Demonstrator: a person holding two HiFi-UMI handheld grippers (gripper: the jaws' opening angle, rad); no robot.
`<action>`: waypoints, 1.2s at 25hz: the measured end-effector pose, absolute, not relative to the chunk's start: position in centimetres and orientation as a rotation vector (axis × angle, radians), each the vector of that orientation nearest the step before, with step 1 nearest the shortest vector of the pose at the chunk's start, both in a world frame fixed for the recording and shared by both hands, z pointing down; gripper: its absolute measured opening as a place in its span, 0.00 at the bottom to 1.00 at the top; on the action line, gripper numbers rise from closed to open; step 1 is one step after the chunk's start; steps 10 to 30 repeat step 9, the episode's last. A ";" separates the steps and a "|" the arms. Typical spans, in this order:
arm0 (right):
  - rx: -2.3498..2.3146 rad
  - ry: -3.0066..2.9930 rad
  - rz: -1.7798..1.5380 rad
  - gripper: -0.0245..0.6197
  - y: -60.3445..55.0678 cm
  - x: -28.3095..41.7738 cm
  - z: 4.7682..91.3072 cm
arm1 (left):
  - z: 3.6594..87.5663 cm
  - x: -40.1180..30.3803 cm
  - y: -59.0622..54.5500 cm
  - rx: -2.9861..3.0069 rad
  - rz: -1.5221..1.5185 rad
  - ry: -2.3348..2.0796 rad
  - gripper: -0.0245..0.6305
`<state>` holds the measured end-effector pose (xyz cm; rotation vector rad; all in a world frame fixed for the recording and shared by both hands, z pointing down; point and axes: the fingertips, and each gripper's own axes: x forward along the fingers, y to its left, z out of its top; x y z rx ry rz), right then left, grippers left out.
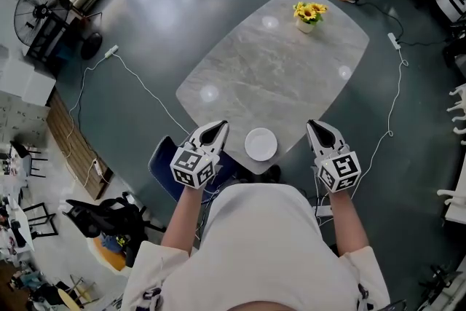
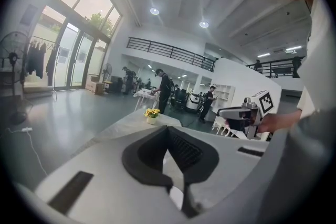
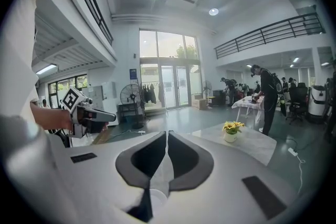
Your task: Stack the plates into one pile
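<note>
Head view: a white plate (image 1: 261, 143) sits at the near edge of the grey table (image 1: 277, 69); whether it is one plate or a pile is unclear. It lies between the left gripper (image 1: 215, 130) and right gripper (image 1: 319, 130) — slightly nearer the left.

Left gripper view: jaws pressed together, holding nothing.

Right gripper view: jaws likewise together — empty.

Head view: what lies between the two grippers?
A white plate, at the near edge of the table, lies between the left gripper and the right gripper. The head view shows it.
</note>
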<state>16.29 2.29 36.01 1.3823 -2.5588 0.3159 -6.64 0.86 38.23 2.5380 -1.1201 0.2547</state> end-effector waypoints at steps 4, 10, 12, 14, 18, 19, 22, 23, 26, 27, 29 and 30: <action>1.391 -2.565 0.346 0.10 2.7 16.4 36.1 | 38.3 -7.0 1.2 2.524 0.238 -1.129 0.05; 1.400 -2.569 0.364 0.10 2.9 16.6 36.3 | 38.7 -7.3 1.6 2.506 0.218 -1.138 0.05; 1.400 -2.569 0.364 0.10 2.9 16.6 36.3 | 38.7 -7.3 1.6 2.506 0.218 -1.138 0.05; 1.400 -2.569 0.364 0.10 2.9 16.6 36.3 | 38.7 -7.3 1.6 2.506 0.218 -1.138 0.05; 1.400 -2.569 0.364 0.10 2.9 16.6 36.3 | 38.7 -7.3 1.6 2.506 0.218 -1.138 0.05; 1.400 -2.569 0.364 0.10 2.9 16.6 36.3 | 38.7 -7.3 1.6 2.506 0.218 -1.138 0.05; 1.400 -2.569 0.364 0.10 2.9 16.6 36.3 | 38.7 -7.3 1.6 2.506 0.218 -1.138 0.05; 1.400 -2.569 0.364 0.10 2.9 16.6 36.3 | 38.7 -7.3 1.6 2.506 0.218 -1.138 0.05; 1.400 -2.569 0.364 0.10 2.9 16.6 36.3 | 38.7 -7.3 1.6 2.506 0.218 -1.138 0.05; 1.400 -2.569 0.364 0.10 2.9 16.6 36.3 | 38.7 -7.3 1.6 2.506 0.218 -1.138 0.05; 1.400 -2.569 0.364 0.10 2.9 16.6 36.3 | 38.7 -7.3 1.6 2.506 0.218 -1.138 0.05; 1.400 -2.569 0.364 0.10 2.9 16.6 36.3 | 38.7 -7.3 1.6 2.506 0.218 -1.138 0.05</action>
